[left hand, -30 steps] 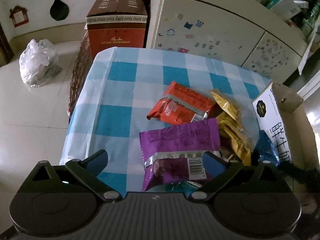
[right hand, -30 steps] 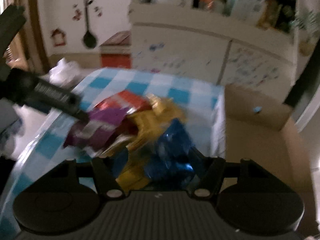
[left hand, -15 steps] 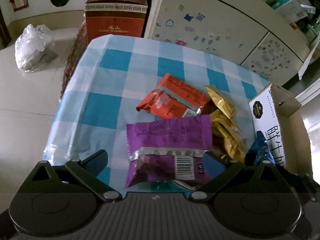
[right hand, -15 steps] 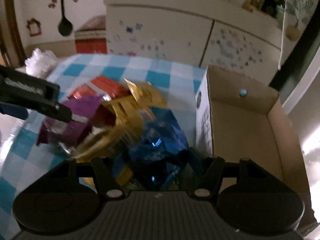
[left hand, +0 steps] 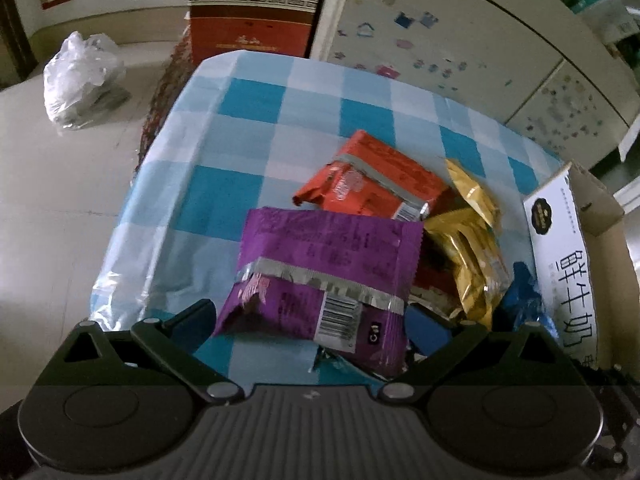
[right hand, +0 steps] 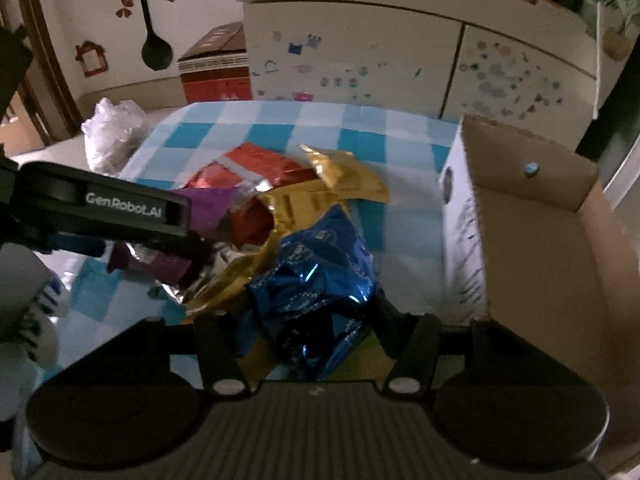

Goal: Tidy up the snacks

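Observation:
On the blue checked tablecloth [left hand: 240,128] lies a heap of snack packets: a red packet [left hand: 372,188], gold packets [left hand: 468,256] and a blue foil packet [right hand: 316,280]. My left gripper [left hand: 312,320] is shut on a purple packet [left hand: 328,256], held by its two side edges and tilted a little off the cloth. The right wrist view shows the left gripper [right hand: 192,256] from the side with the purple packet at its tip. My right gripper [right hand: 304,320] has its jaws closing on the crumpled blue foil packet, which is squeezed between them. An open cardboard box [right hand: 500,152] stands just right of the heap.
The box's white printed side [left hand: 568,264] faces the heap. Beyond the table stand a red-brown carton [left hand: 252,12] and a white cabinet with stickers [left hand: 460,48]. A white plastic bag [left hand: 80,76] lies on the floor at left. A striped sleeve [right hand: 36,320] shows at lower left.
The right jaws have narrowed onto the blue packet, which now looks more crumpled. The purple packet has shifted up and left relative to the red one, staying in the left gripper.

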Available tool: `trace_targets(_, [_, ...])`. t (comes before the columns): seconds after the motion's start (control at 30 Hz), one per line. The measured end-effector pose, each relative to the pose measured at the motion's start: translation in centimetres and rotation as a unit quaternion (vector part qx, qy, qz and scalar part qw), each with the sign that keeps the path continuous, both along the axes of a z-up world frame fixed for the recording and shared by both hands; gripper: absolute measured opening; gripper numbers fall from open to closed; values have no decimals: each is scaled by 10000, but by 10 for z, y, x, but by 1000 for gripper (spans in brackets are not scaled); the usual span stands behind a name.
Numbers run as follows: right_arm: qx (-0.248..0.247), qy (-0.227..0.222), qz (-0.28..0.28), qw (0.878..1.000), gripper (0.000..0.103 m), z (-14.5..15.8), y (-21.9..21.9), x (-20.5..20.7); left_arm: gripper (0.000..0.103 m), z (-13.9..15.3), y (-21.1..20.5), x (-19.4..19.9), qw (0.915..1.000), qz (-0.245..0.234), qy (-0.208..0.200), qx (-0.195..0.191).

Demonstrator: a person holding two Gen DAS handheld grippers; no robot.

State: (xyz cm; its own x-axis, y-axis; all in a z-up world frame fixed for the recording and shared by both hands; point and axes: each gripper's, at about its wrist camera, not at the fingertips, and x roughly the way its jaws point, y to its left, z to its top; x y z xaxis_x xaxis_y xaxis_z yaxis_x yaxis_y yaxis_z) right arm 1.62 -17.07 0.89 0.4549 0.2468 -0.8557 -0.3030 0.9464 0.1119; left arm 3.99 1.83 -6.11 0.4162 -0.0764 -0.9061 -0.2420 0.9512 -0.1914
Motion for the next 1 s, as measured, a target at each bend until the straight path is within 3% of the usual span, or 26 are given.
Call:
trace_targets(0.17, [33,12,99,9999,60,-1,11,-2,103,-5,-2,1,10000,-15,73,-17])
trace_targets(0.3, [6,39,2,10000,67,-3,13,-1,103,-5,-6,4,10000,-22,42,69])
trace_targets(0.77, [157,251,-212,9993,65,-8,8,4,103,-15,6,9,9991,148,125,-372])
trace_targets(1.0, [132,246,-202,9994,65,-8,9,5,103,-15,6,9,9991,137,101,-385])
